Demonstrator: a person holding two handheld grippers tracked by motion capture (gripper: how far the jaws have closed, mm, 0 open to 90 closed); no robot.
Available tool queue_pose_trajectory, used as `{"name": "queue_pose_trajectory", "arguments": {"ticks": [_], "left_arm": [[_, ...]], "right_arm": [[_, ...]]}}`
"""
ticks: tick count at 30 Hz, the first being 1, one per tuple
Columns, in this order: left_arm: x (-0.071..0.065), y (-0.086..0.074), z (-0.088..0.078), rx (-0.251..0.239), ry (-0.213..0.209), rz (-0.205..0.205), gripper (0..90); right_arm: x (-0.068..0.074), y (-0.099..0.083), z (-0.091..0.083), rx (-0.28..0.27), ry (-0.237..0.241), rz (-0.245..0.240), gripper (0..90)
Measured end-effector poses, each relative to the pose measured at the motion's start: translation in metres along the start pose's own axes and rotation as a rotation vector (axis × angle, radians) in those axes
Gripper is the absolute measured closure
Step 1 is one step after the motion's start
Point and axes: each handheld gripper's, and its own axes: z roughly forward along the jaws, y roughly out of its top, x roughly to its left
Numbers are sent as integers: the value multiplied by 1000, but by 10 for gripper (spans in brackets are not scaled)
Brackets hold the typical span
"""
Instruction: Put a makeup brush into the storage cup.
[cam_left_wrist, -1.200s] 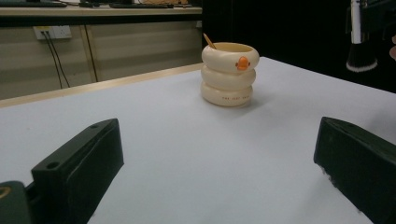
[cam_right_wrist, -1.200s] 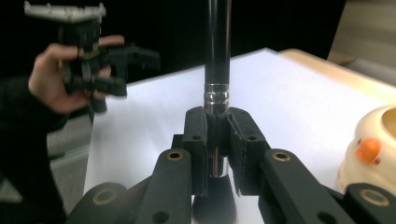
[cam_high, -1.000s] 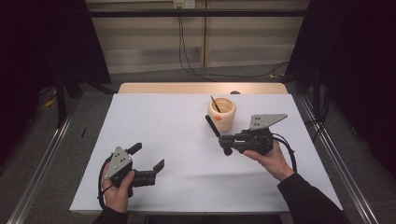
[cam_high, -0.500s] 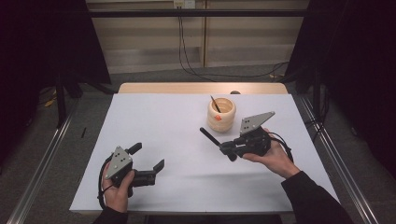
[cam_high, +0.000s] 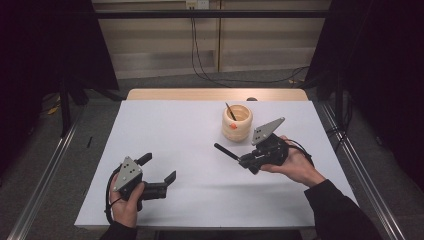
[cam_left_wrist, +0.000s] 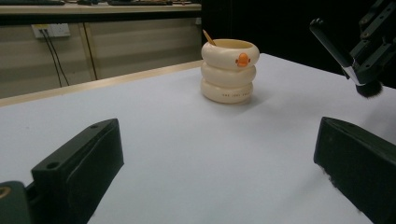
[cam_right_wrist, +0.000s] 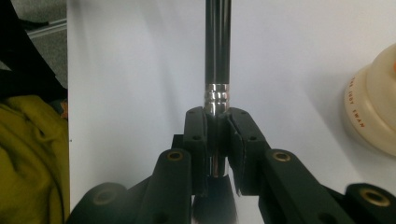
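A cream cup (cam_high: 237, 122) made of stacked rings, with an orange mark and a thin stick inside, stands right of the white table's (cam_high: 175, 130) centre. My right gripper (cam_high: 248, 161) hovers just in front of it, shut on a black brush (cam_high: 226, 152) whose handle points left and away. In the right gripper view the pads clamp the brush (cam_right_wrist: 217, 46) just below its silver collar, with the cup (cam_right_wrist: 373, 112) at the right edge. My left gripper (cam_high: 158, 168) rests open at the near left with nothing between its jaws; its own view shows the cup (cam_left_wrist: 229, 70) and the brush's dark bristles (cam_left_wrist: 370, 88).
A bare strip of wooden tabletop (cam_high: 215, 94) runs along the far edge of the white sheet. Cables hang down the wall behind. Yellow fabric (cam_right_wrist: 28, 154) lies beyond the table's edge in the right gripper view. Metal rails flank the table on both sides.
My right gripper has tilted and drawn the brush slightly toward the near side, away from the cup. The left gripper has stayed put.
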Motion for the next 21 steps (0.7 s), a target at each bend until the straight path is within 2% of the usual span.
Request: {"name": "queue_pose_trajectory", "arguments": {"ticks": [8, 10, 17, 21], "left_arm": [[0, 0, 0, 9, -6, 9, 15], [0, 0, 0, 12, -8, 11, 17], [0, 0, 0, 15, -8, 12, 13], [-1, 0, 0, 14, -24, 4, 13]], "right_arm": [[-3, 6, 4, 91, -3, -12, 781], [-3, 8, 5, 100, -19, -15, 781], [-3, 7, 9, 153, -8, -10, 781], [-3, 6, 8, 148, -7, -10, 781]]}}
